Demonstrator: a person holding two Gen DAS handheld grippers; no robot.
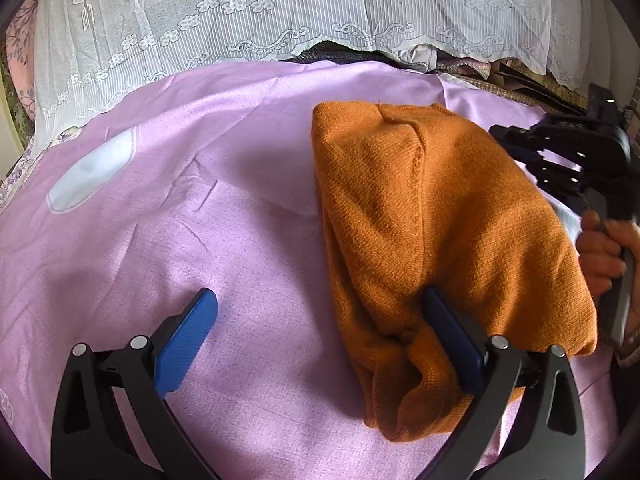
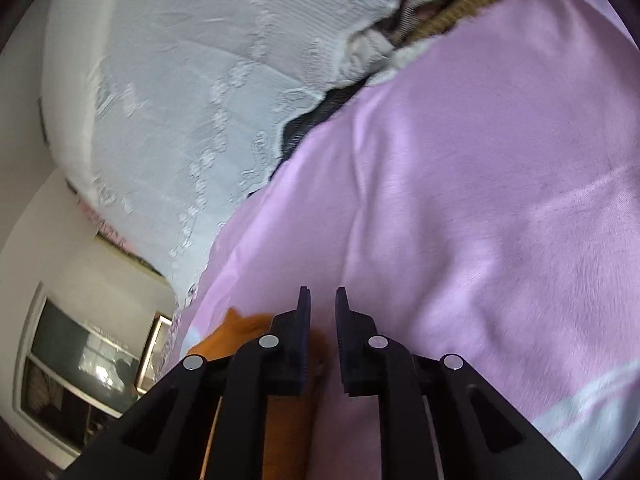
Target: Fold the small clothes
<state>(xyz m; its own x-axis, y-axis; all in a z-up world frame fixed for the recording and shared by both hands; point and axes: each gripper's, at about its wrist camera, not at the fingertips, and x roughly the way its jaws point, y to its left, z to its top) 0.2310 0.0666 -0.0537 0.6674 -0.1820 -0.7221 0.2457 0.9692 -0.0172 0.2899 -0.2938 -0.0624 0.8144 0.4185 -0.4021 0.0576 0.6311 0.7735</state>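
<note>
**Orange knit lies folded on the pink sheet**

Your left gripper [image 1: 320, 344] stands spread wide, one blue pad on the bare pink sheet [image 1: 224, 184], the other pressed against the near edge of the folded orange garment [image 1: 432, 216], pinching nothing. Your right gripper [image 2: 322, 300] hovers over the sheet beside the garment, its jaws nearly together with only a narrow gap, holding nothing.

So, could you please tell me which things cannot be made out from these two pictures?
- Left wrist view: the right gripper sits partly behind the folded orange knitted garment, so its fingertips are hidden.
- Left wrist view: the garment's near edge is covered by the left gripper.
- Right wrist view: motion blur; the garment is mostly hidden under the gripper's body.
</note>
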